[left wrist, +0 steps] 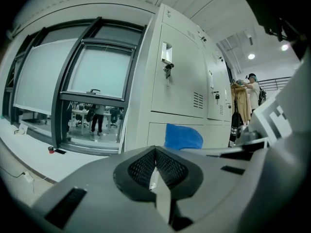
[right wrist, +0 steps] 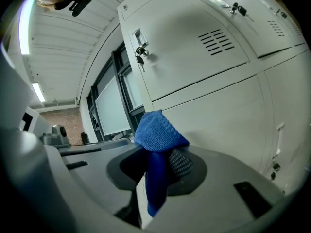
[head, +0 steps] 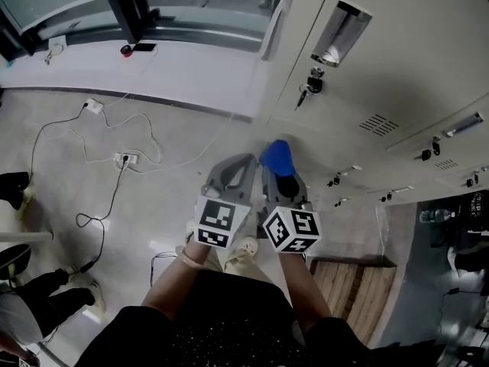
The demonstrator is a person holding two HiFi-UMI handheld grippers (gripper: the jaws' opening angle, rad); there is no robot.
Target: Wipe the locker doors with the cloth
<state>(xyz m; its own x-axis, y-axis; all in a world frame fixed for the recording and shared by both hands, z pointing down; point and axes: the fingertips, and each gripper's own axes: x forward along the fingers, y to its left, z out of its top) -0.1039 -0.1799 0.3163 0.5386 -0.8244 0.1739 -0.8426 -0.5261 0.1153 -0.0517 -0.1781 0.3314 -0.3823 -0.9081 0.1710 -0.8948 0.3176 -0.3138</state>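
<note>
A blue cloth (right wrist: pixel 156 136) is pinched in my right gripper (right wrist: pixel 158 166), which is shut on it; the cloth bunches above the jaws and a strip hangs down between them. In the head view the cloth (head: pixel 278 157) sits at the tip of the right gripper (head: pixel 281 176), close to the cream locker doors (head: pixel 397 67). The lockers (right wrist: pixel 209 62) fill the right gripper view, a little beyond the cloth. My left gripper (left wrist: pixel 155 171) is shut with nothing in it and stands beside the right one (head: pixel 231 176). The cloth (left wrist: pixel 183 136) also shows in the left gripper view.
Keys hang from a locker lock (head: pixel 312 86). White cables and a power strip (head: pixel 124 159) lie on the floor at left. A wooden bench (head: pixel 353 285) stands at lower right. A glass window wall (left wrist: pixel 92 96) is left of the lockers. Another person (left wrist: pixel 251 93) stands far off.
</note>
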